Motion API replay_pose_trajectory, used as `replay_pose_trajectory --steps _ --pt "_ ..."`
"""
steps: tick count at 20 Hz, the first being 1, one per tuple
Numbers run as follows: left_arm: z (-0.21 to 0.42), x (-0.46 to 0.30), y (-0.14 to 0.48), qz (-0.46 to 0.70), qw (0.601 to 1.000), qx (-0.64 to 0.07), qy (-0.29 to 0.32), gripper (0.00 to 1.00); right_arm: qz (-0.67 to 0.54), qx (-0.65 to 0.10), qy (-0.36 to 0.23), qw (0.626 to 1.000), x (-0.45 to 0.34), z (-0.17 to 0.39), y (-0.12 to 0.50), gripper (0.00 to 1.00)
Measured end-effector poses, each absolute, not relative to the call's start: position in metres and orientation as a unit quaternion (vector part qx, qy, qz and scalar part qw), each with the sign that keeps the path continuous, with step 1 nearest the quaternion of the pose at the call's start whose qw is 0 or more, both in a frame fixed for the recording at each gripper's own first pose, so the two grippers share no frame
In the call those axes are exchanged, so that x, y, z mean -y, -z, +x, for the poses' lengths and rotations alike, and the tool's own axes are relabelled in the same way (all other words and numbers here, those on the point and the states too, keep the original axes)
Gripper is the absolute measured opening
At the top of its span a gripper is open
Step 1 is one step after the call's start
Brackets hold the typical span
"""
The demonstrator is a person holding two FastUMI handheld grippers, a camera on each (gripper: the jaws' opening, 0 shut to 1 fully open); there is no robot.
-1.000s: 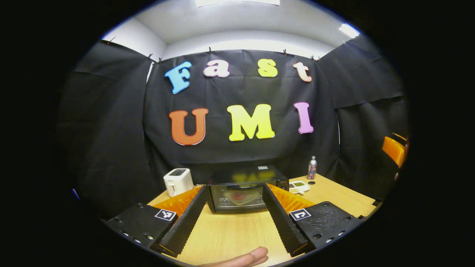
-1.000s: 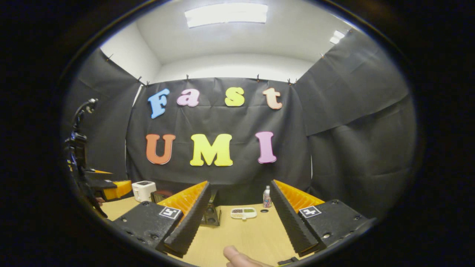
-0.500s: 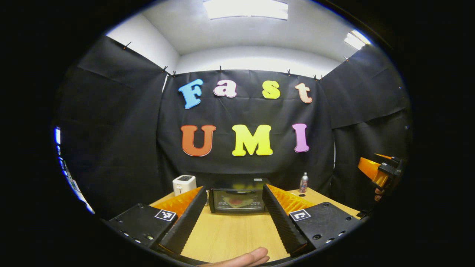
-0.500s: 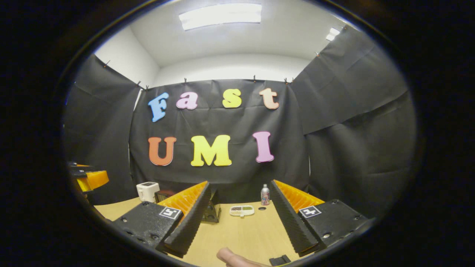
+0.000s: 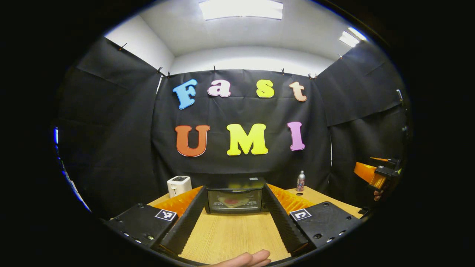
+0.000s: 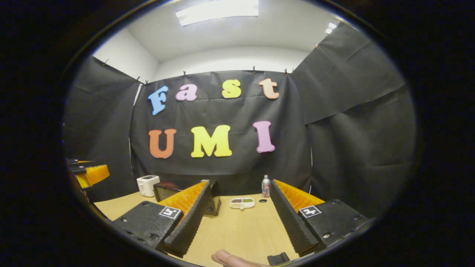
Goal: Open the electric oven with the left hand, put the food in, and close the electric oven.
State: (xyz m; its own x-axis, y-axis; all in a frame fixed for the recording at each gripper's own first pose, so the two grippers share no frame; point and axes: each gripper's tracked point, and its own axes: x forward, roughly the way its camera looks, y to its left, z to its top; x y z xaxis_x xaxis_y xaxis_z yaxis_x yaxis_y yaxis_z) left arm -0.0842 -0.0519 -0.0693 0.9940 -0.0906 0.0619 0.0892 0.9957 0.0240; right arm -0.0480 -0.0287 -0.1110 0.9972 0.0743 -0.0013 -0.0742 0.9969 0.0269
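left gripper (image 5: 234,218): jaws spread wide with nothing between them, held above the near part of the wooden table (image 5: 230,237), aimed straight at the oven.
right gripper (image 6: 241,218): jaws wide apart and empty, over the table's near right part; in the left gripper view it sits at the far right edge (image 5: 374,174).
electric oven (image 5: 234,199): black, at the far middle of the table, its glass door shut.
food (image 5: 233,201): reddish, on a pale plate, seen dimly through the door glass, inside the oven.
toaster (image 5: 179,185): white, left of the oven, near the back wall.
bottle (image 6: 265,186): upright, far right of the oven.
snack tray (image 6: 242,202): pale, flat on the table, just left of the bottle.
fingertip (image 6: 226,258): a person's, at the near edge.
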Motion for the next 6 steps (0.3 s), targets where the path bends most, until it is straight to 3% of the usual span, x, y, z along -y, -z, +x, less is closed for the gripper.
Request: replay_pose_trajectory --steps 6 --pt "-0.083 0.048 0.07 -0.001 0.999 0.024 0.04 0.96 0.011 0.018 -0.041 0.999 0.03 -0.056 0.09 0.96"
